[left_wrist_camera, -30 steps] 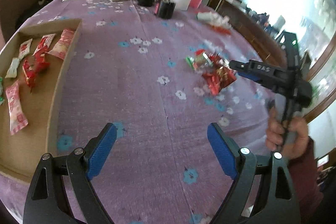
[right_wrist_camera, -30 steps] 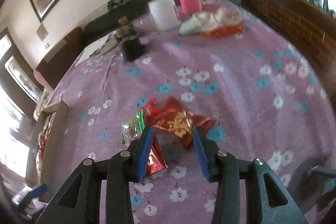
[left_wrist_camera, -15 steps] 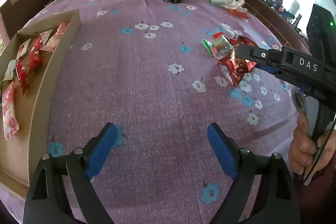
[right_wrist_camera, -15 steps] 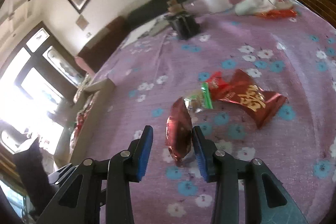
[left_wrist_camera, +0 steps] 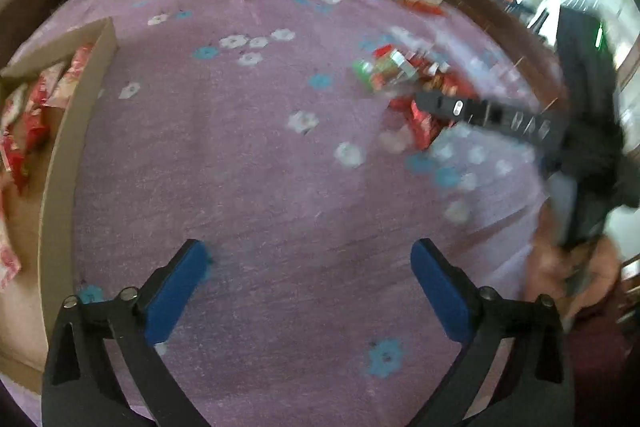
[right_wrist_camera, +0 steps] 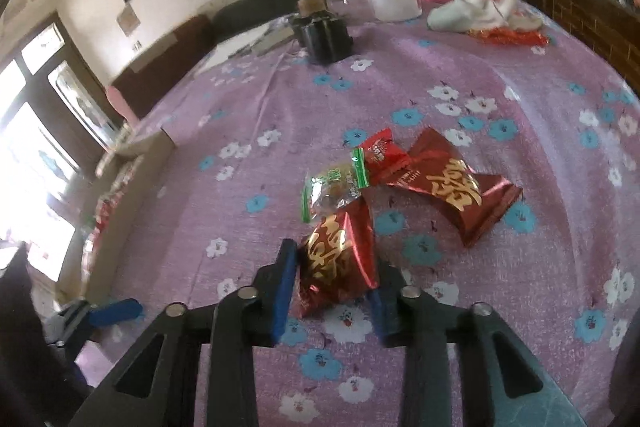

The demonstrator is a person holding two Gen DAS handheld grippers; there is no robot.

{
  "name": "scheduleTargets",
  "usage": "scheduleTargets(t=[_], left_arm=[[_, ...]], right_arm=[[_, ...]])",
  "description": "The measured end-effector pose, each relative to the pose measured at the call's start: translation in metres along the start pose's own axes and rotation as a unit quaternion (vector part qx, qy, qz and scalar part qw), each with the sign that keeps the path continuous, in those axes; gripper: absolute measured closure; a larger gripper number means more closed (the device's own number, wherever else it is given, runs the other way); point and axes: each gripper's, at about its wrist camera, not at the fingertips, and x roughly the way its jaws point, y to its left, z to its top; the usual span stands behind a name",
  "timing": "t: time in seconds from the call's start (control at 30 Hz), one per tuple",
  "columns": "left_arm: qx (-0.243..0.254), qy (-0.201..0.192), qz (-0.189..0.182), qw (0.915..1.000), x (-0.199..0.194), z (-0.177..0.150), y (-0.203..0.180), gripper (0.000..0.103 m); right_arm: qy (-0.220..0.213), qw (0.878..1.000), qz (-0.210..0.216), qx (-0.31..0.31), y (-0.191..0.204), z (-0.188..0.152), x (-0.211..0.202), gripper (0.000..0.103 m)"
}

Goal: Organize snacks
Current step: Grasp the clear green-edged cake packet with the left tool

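Between my right gripper's pads: a red-gold snack packet, held. At nine o'clock, cardboard tray wall; my left gripper wide over bare tablecloth.

Purple cloth on the worktop, dotted with white and blue flowers. Right claw: black frame, blue pads, with a glossy red snack packet lettered in gold. Second red-and-gold packet beyond, beside a clear, green-edged one. Left claw: black, blue pads. Brown cardboard tray, red and pink wrappers inside.
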Motion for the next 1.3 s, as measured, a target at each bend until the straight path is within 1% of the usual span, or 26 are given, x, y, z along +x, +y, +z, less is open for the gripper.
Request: scheduleTargets(t=[0.03, 0.1, 0.13, 0.23, 0.3, 0.33, 0.37, 0.43, 0.5, 0.63, 0.67, 0.7, 0.73, 0.77, 0.8, 0.83, 0.87, 0.93, 1.0, 1.07, 1.17, 1.23, 1.3], left_arm=[[-0.001, -0.013, -0.001, 0.9999, -0.006, 0.006, 0.0, 0.002], [0.013, -0.035, 0.017, 0.9992, -0.014, 0.022, -0.003, 0.002], [0.022, -0.041, 0.024, 0.9986, -0.014, 0.033, -0.007, 0.002], [0.066, -0.036, 0.024, 0.9969, 0.0, 0.062, -0.024, 0.003], [0.101, -0.037, 0.035, 0.9935, 0.015, 0.08, -0.04, 0.003], [0.116, -0.035, 0.04, 0.9918, 0.025, 0.088, -0.048, 0.004], [0.129, -0.032, 0.041, 0.9903, 0.035, 0.096, -0.054, 0.009], [0.15, -0.019, 0.04, 0.9876, 0.051, 0.105, -0.065, 0.011], [0.175, -0.009, 0.056, 0.9829, 0.067, 0.111, -0.078, 0.012], [0.219, -0.005, 0.078, 0.9727, 0.085, 0.116, -0.094, 0.013], [0.226, -0.005, 0.078, 0.971, 0.089, 0.117, -0.096, 0.013], [0.226, -0.006, 0.071, 0.9716, 0.092, 0.119, -0.096, 0.014], [0.22, -0.006, 0.067, 0.9731, 0.094, 0.122, -0.094, 0.015], [0.213, 0.0, 0.064, 0.9749, 0.098, 0.124, -0.091, 0.022], [0.203, 0.016, 0.048, 0.9779, 0.104, 0.124, -0.087, 0.033], [0.192, 0.018, 0.025, 0.9809, 0.105, 0.123, -0.084, 0.049], [0.188, 0.016, 0.021, 0.9818, 0.104, 0.122, -0.083, 0.06], [0.186, 0.014, 0.022, 0.9821, 0.101, 0.118, -0.083, 0.072], [0.178, 0.01, 0.02, 0.9837, 0.098, 0.115, -0.083, 0.076], [0.165, 0.005, 0.008, 0.9862, 0.09, 0.112, -0.079, 0.078], [0.143, -0.008, -0.012, 0.9896, 0.073, 0.108, -0.073, 0.086], [0.127, -0.016, -0.027, 0.9914, 0.061, 0.104, -0.068, 0.086], [0.12, -0.025, -0.027, 0.9921, 0.05, 0.1, -0.062, 0.086]], right_arm=[[-0.003, 1.0, 0.002, 0.01, -0.004, -0.001, -0.003, 0.073], [-0.013, 0.999, -0.013, 0.031, -0.015, -0.004, -0.01, 0.073], [-0.015, 0.999, -0.012, 0.042, -0.021, -0.006, -0.013, 0.073], [-0.017, 0.996, 0.008, 0.085, -0.041, -0.012, -0.019, 0.073], [-0.016, 0.994, 0.023, 0.103, -0.048, -0.013, -0.02, 0.072], [-0.015, 0.993, 0.033, 0.114, -0.053, -0.014, -0.02, 0.071], [-0.014, 0.991, 0.041, 0.123, -0.057, -0.015, -0.02, 0.07], [-0.012, 0.988, 0.061, 0.142, -0.065, -0.017, -0.02, 0.071], [-0.01, 0.986, 0.071, 0.149, -0.068, -0.017, -0.02, 0.071], [-0.009, 0.987, 0.067, 0.142, -0.066, -0.017, -0.02, 0.071], [-0.009, 0.988, 0.064, 0.14, -0.065, -0.017, -0.02, 0.07], [-0.009, 0.988, 0.063, 0.139, -0.064, -0.016, -0.02, 0.07], [-0.009, 0.989, 0.059, 0.138, -0.064, -0.016, -0.02, 0.073], [-0.011, 0.988, 0.062, 0.143, -0.066, -0.016, -0.02, 0.071], [-0.009, 0.987, 0.07, 0.147, -0.067, -0.016, -0.019, 0.071], [-0.008, 0.986, 0.074, 0.15, -0.068, -0.016, -0.019, 0.071], [-0.008, 0.986, 0.074, 0.15, -0.068, -0.017, -0.019, 0.071], [-0.008, 0.987, 0.07, 0.144, -0.066, -0.017, -0.02, 0.071], [-0.008, 0.988, 0.066, 0.14, -0.065, -0.016, -0.02, 0.071], [-0.01, 0.988, 0.063, 0.137, -0.063, -0.016, -0.02, 0.074], [-0.013, 0.989, 0.063, 0.136, -0.062, -0.015, -0.018, 0.074], [-0.017, 0.989, 0.067, 0.132, -0.06, -0.015, -0.019, 0.074], [-0.025, 0.99, 0.065, 0.124, -0.056, -0.015, -0.022, 0.074]])
